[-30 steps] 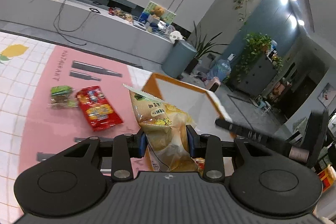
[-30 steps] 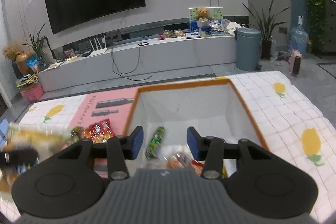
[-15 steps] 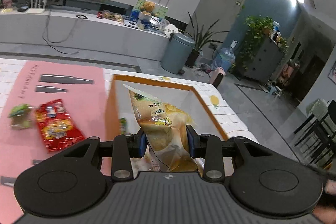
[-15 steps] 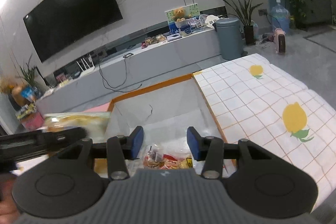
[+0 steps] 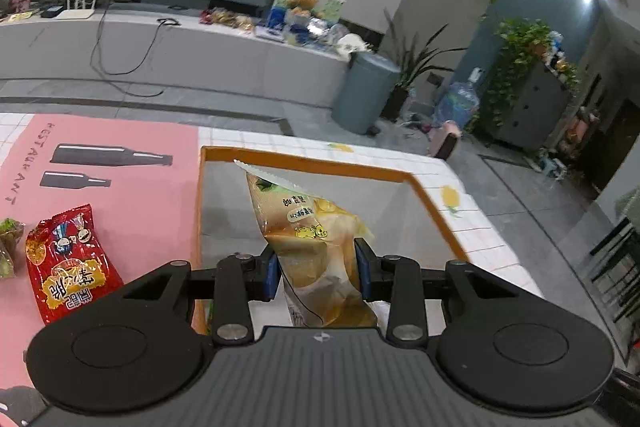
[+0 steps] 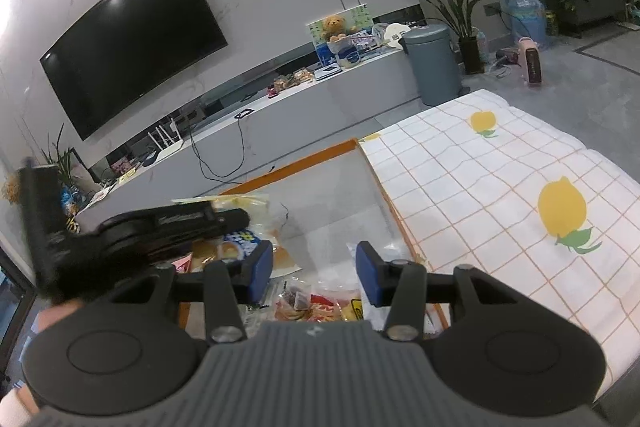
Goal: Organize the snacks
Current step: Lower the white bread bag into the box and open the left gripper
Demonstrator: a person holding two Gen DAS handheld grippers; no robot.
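Observation:
My left gripper (image 5: pixel 316 269) is shut on a yellow snack bag (image 5: pixel 312 227) and holds it over the white bin with an orange rim (image 5: pixel 308 163). In the right wrist view the bin's orange rim (image 6: pixel 288 167) shows, with several snack packets (image 6: pixel 312 305) inside it and the left gripper's black body (image 6: pixel 168 227) above its left side, the yellow bag (image 6: pixel 240 203) under it. My right gripper (image 6: pixel 314 269) is open and empty over the bin's near part. A red snack packet (image 5: pixel 68 263) and a green packet (image 5: pixel 8 243) lie on the pink mat left of the bin.
The pink mat (image 5: pixel 120 195) covers the table left of the bin. A white cloth with lemon prints (image 6: pixel 520 187) covers the table right of the bin. Beyond the table stand a grey TV bench (image 6: pixel 280 115) and a grey bin (image 6: pixel 434 67).
My left gripper has carried the yellow bag rightward until it is over the bin. My right gripper has shifted right and tilted, so more of the lemon cloth shows.

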